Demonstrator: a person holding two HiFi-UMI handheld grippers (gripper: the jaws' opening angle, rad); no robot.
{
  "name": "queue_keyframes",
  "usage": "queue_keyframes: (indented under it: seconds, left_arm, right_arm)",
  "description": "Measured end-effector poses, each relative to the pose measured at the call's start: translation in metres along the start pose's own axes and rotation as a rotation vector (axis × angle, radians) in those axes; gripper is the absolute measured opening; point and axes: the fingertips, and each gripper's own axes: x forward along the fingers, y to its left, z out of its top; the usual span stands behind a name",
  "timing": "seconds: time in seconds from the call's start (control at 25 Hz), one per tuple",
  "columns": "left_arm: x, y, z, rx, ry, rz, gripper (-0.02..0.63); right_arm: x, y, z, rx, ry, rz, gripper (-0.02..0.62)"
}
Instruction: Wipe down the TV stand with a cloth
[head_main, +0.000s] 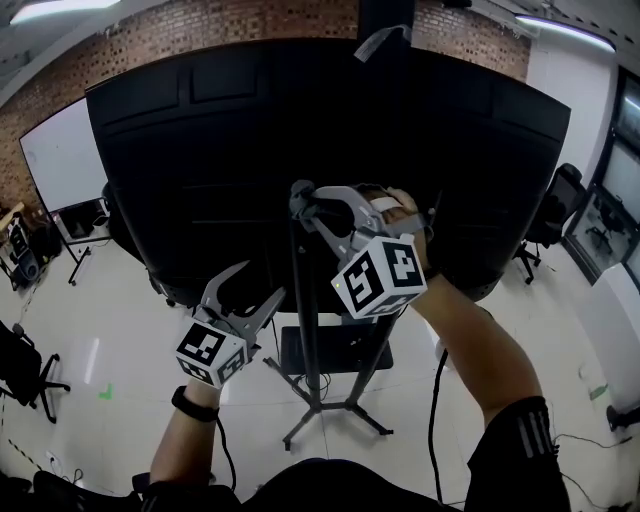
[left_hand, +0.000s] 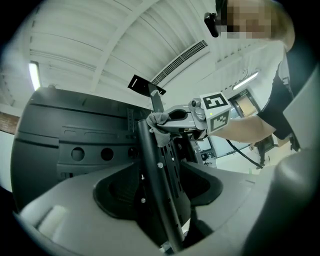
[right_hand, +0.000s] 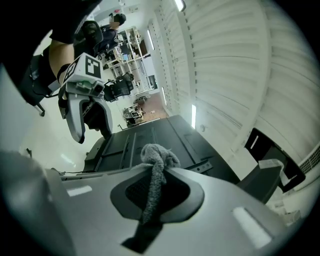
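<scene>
The TV stand is a black pole (head_main: 305, 310) on splayed legs (head_main: 340, 410), carrying a big black TV (head_main: 230, 150) seen from its back. My right gripper (head_main: 310, 205) is shut on a grey cloth (head_main: 302, 194) and holds it against the upper part of the pole. In the right gripper view the cloth (right_hand: 156, 160) hangs bunched between the jaws. My left gripper (head_main: 250, 290) stands open lower down, just left of the pole. The left gripper view shows the pole (left_hand: 155, 185) running up between its jaws, with the cloth (left_hand: 159, 122) and right gripper (left_hand: 172, 116) above.
A small black shelf (head_main: 335, 350) sits low on the stand. A whiteboard (head_main: 60, 155) stands at the left, with office chairs at the left (head_main: 25, 365) and right (head_main: 550, 215). A cable (head_main: 437, 400) trails across the white floor beside the stand's legs.
</scene>
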Motion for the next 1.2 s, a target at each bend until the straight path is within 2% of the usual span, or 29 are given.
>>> queue_keyframes:
  seconds: [0.28,0.4,0.6,0.8,0.96,1.2]
  left_arm:
    - [-0.006,-0.015,-0.011,0.005,0.034,0.045,0.278]
    - [-0.012,-0.021,-0.018,0.011,0.041,0.075,0.278]
    - [-0.017,-0.037,-0.039,-0.047,0.088,0.094,0.276]
    - [-0.024,-0.039,-0.068,-0.066,0.125,0.131,0.276]
    - [-0.030,-0.046,-0.086,-0.115,0.148,0.134,0.276]
    - [-0.037,-0.057,-0.125,-0.151,0.191,0.135,0.276]
  right_arm:
    - [0.002,0.051,-0.006,-0.132,-0.015,0.055,0.020]
    - [0.002,0.077,-0.010,-0.221,-0.006,0.082,0.020]
    - [0.001,0.093,-0.013,-0.289,-0.027,0.034,0.020]
    - [0.001,0.098,-0.013,-0.277,-0.046,0.000,0.020]
    - [-0.002,0.107,-0.013,-0.256,-0.062,-0.017,0.020]
    - [0.003,0.161,-0.027,-0.267,-0.047,0.064,0.020]
